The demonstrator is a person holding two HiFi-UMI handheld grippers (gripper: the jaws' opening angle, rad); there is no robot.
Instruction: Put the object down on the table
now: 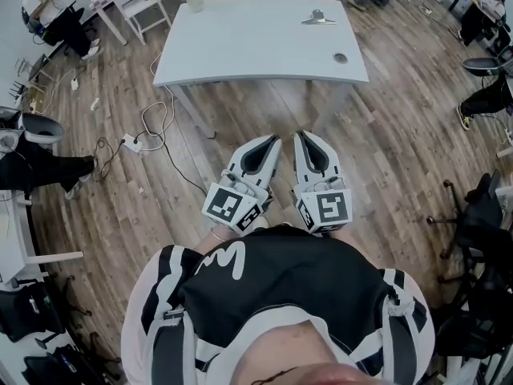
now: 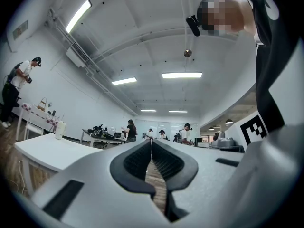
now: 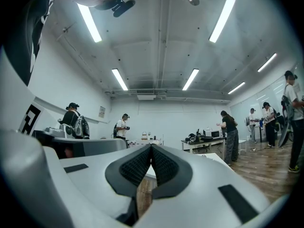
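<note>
The room has a wooden floor, white walls, long ceiling lamps and a black office chair at the right.

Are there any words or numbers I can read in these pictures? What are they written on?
"M": a white shape like this letter on the person's black shirt; it may be just a logo.
Wall sign: too small to read.
Marker cubes: only black-and-white squares, no letters.
Nothing else can be read.
</note>
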